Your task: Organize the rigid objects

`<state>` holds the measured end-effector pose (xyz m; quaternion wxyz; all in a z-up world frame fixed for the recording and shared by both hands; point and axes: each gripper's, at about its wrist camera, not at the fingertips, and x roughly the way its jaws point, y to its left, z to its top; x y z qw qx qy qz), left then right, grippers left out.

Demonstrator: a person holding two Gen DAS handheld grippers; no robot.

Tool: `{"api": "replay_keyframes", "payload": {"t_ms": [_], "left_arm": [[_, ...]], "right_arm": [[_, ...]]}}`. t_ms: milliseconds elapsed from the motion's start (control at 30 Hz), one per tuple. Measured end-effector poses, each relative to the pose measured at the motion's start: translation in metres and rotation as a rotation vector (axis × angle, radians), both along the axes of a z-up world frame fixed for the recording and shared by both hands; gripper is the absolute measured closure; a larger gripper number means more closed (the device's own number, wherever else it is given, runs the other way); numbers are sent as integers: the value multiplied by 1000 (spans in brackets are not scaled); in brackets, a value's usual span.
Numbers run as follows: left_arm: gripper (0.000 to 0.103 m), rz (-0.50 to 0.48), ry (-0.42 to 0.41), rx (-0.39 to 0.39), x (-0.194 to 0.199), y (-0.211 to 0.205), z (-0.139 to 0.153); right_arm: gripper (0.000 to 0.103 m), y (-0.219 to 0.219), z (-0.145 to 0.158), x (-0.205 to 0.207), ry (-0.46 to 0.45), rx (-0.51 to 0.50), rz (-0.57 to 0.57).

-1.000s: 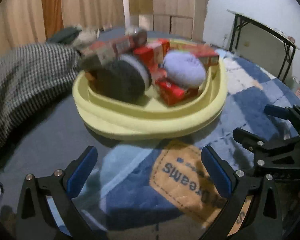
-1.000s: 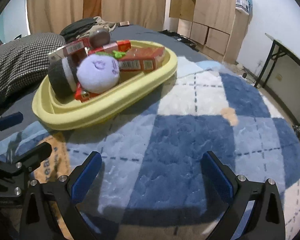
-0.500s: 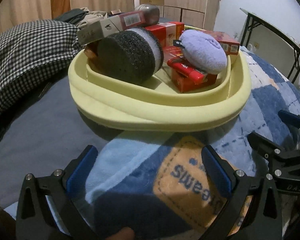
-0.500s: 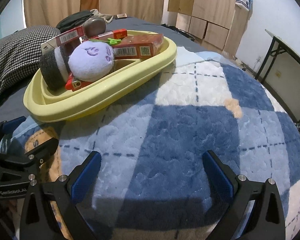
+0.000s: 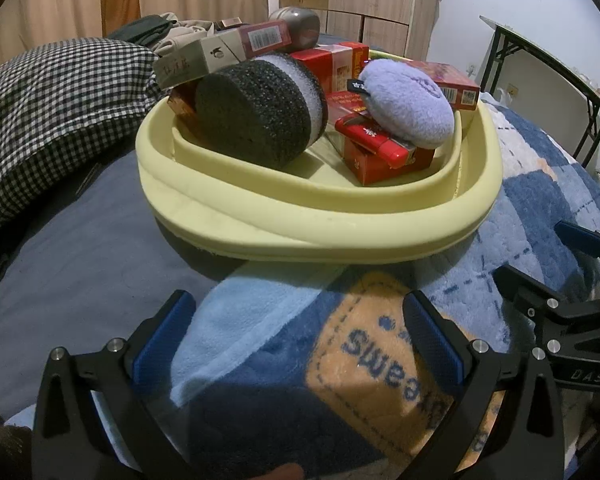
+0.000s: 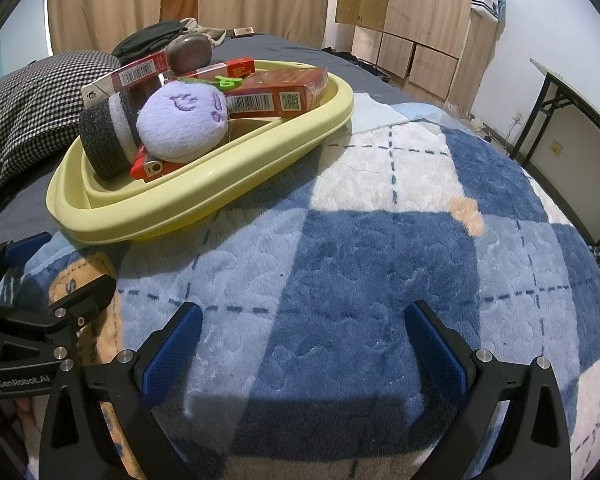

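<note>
Yellow tray (image 5: pixel 320 236): one sponge (image 5: pixel 260 112), one plush (image 5: pixel 408 108), several red boxes (image 5: pixel 384 156).

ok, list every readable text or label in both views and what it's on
"GenRobot.AI": on the left hand-held gripper, right wrist view.
"DAS": on the right hand-held gripper, left wrist view; rest cut off.
"sweat...", upside down, partly hidden: orange patch on the blanket.
Barcodes, QR code and print on the boxes: too small to read.

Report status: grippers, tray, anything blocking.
Left gripper open, empty. Right gripper open, empty. Yellow tray piled with boxes, sponge, plush. Nothing blocking.
</note>
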<state>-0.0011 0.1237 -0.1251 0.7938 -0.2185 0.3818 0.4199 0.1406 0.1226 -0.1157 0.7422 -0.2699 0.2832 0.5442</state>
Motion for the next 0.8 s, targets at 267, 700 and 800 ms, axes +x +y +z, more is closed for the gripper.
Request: {"api": "replay_keyframes", "payload": {"t_ms": [267,700,800], "left_arm": [[0,-2,-7,-4,-1,3,0],[0,-2,-11,-6,-3,4,-1],[0,-2,-11,-6,-3,3,-1]], "right_arm": [[0,0,0,-1,-3,-1,0],[0,0,-1,-1,-11,-5,0],[0,1,-1,-1,-10,-5,0]]}}
